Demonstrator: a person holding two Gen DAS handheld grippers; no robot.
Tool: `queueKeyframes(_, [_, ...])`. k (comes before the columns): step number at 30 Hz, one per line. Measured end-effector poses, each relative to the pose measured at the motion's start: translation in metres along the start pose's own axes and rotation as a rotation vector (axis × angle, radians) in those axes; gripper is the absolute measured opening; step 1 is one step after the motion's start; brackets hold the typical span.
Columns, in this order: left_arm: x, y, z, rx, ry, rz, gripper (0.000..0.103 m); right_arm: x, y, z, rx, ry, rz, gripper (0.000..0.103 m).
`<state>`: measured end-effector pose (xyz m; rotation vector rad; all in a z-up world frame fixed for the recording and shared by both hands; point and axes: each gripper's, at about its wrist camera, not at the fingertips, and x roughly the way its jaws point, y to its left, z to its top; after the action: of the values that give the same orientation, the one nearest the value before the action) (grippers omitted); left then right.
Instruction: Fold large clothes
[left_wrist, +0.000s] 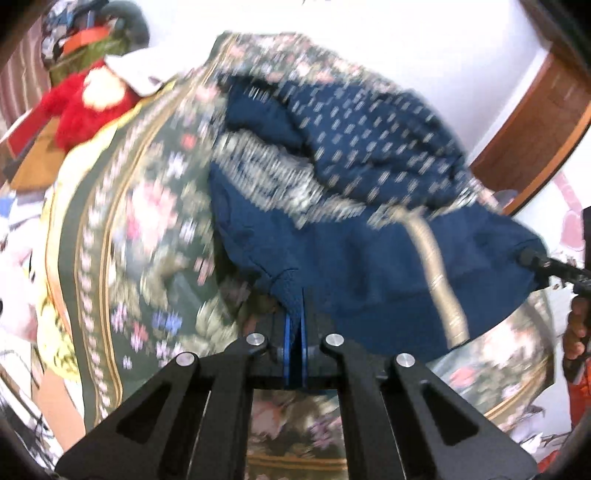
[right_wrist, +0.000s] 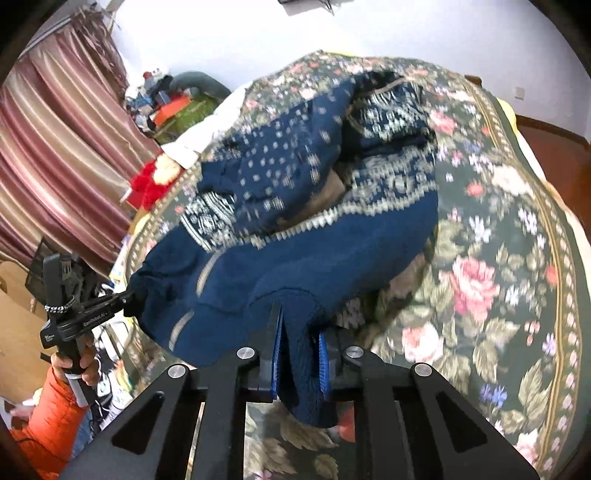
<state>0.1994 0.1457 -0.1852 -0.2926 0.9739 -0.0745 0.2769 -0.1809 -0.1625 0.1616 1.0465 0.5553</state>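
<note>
The navy patterned sweater (right_wrist: 325, 236) is hanging and draping straight ahead of both tools, its near hem edge lifted off the floral bedspread (right_wrist: 509, 258) while the rest is lying bunched on the bed farther forward. The right hand-held gripper (right_wrist: 299, 354) is pinching a thick roll of the hem between its blue pads, the knit bulging out and hanging below the fingers. The left hand-held gripper (left_wrist: 295, 339) is pressing its pads nearly together on a thin fold of the same hem. In the right wrist view, the left tool is sitting off to the left of the right one, and the hem is stretching between the two as a roughly straight line, so the held edge is running side to side across the person. The sweater's long axis appears to be running away from both tools, up the bed, with the banded chest pattern and what looks like the collar end pointing to the far side; the crumpling makes that hard to confirm. Both tools are equally near the hem, so carrying it forward over the body looks like a job for the two moving together.
</note>
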Motion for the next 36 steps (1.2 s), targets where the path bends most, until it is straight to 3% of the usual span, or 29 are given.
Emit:
queueKeyframes(7, [-0.025, -0.010, 0.070, 0.002, -0.162, -0.058, 0.003, -0.015, 0.013, 0.045, -0.063, -0.109, -0.012, 0.013])
queueKeyframes(14, [-0.018, 0.004, 0.154, -0.036, -0.247, 0.023, 0.003, -0.012, 0.010, 0.118, -0.068, -0.211, -0.060, 0.013])
queueKeyframes(19, [0.014, 0.029, 0.218, -0.103, -0.269, 0.108, 0.003, 0.022, -0.010, 0.185, -0.029, -0.238, -0.134, 0.013])
queueKeyframes(23, [0.061, 0.046, 0.267, -0.150, -0.247, 0.156, 0.003, 0.056, -0.032, 0.237, 0.008, -0.242, -0.176, 0.013])
queueKeyframes(29, [0.136, 0.059, 0.305, -0.147, -0.196, 0.238, 0.003, 0.125, -0.063, 0.304, 0.062, -0.218, -0.235, 0.013])
queueKeyframes(33, [0.189, 0.078, 0.317, -0.166, -0.117, 0.274, 0.003, 0.166, -0.071, 0.315, -0.003, -0.177, -0.304, 0.013])
queueKeyframes(36, [0.215, 0.095, 0.316, -0.212, -0.050, 0.248, 0.003, 0.181, -0.081, 0.312, -0.039, -0.161, -0.319, 0.013])
